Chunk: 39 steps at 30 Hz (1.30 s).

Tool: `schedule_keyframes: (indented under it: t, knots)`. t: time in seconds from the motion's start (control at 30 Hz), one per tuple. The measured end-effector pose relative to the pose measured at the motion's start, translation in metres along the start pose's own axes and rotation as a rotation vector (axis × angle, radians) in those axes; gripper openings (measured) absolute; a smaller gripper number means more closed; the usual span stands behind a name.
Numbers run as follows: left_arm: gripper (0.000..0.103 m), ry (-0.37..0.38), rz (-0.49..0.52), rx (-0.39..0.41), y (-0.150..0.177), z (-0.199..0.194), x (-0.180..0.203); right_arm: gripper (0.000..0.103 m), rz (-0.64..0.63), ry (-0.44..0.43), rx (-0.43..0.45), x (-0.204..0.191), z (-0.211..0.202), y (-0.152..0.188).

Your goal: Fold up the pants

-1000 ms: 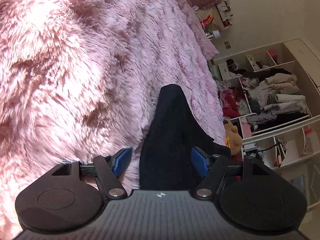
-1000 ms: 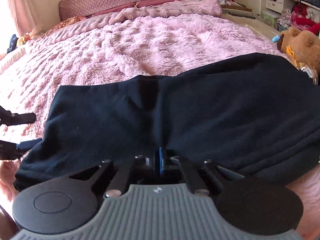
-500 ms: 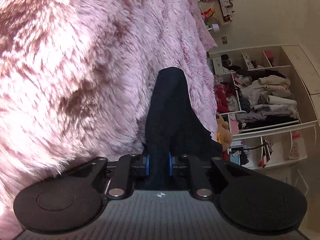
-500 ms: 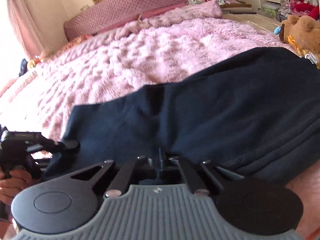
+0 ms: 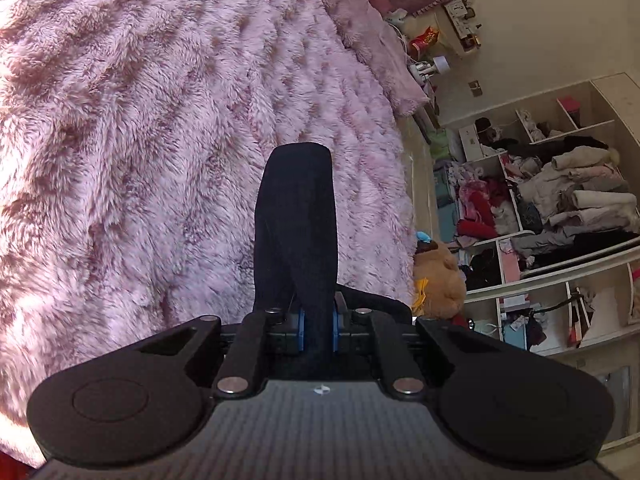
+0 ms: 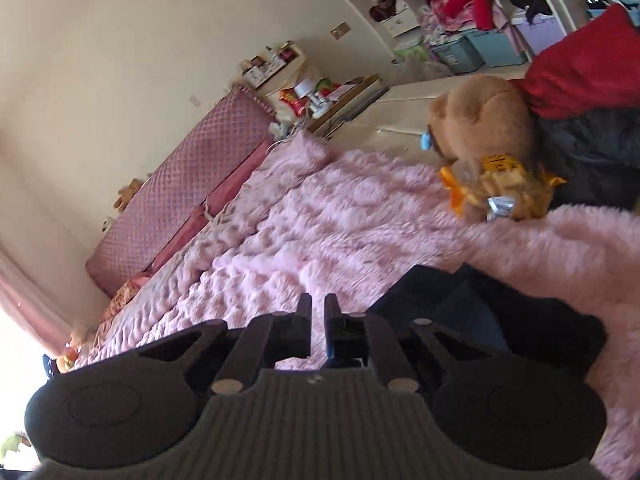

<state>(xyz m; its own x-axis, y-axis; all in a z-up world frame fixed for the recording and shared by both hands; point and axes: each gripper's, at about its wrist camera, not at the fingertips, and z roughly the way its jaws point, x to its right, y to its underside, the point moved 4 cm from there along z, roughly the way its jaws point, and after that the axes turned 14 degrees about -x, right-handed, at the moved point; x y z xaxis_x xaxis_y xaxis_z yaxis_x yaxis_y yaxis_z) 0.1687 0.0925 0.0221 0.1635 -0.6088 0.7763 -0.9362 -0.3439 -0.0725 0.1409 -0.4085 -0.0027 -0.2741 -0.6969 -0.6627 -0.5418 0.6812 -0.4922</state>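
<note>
The pants (image 5: 296, 216) are dark navy and lie on a fluffy pink bed cover (image 5: 140, 140). In the left wrist view my left gripper (image 5: 316, 332) is shut on a fold of the pants, which stands up between the blue pads and runs away from the camera. In the right wrist view my right gripper (image 6: 318, 320) is tilted, its jaws nearly together with a narrow gap and nothing between them. Part of the pants (image 6: 460, 300) lies just right of it on the pink cover (image 6: 320, 232).
A brown teddy bear (image 6: 488, 132) sits at the bed's right edge beside a red cushion (image 6: 580, 64). Open shelves full of clothes (image 5: 560, 208) stand past the bed. A quilted pink headboard (image 6: 192, 168) and a cluttered bedside table (image 6: 320, 96) are at the far end.
My left gripper closed on the pants fold and lifted it. My right gripper let go of the pants, swung up and tilted, and the cloth now lies to its right.
</note>
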Motion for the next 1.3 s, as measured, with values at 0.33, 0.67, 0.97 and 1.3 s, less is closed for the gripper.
schedule_keyframes:
  t: [0.33, 0.67, 0.97, 1.3]
  knots:
    - [0.012, -0.079, -0.078, 0.016, 0.017, 0.089, 0.077, 0.003, 0.154, 0.095, 0.04, 0.123, -0.036, -0.02]
    - [0.012, -0.221, -0.028, 0.013, 0.049, 0.191, 0.146, 0.003, 0.21, 0.034, 0.052, 0.15, -0.038, -0.029]
    - [0.013, -0.331, 0.081, 0.018, 0.081, 0.265, 0.191, 0.003, 0.25, 0.001, 0.045, 0.163, -0.036, -0.03]
    - [0.057, 0.063, 0.102, -0.129, 0.103, 0.278, 0.208, 0.006, 0.419, 0.025, 0.162, 0.194, -0.055, -0.028]
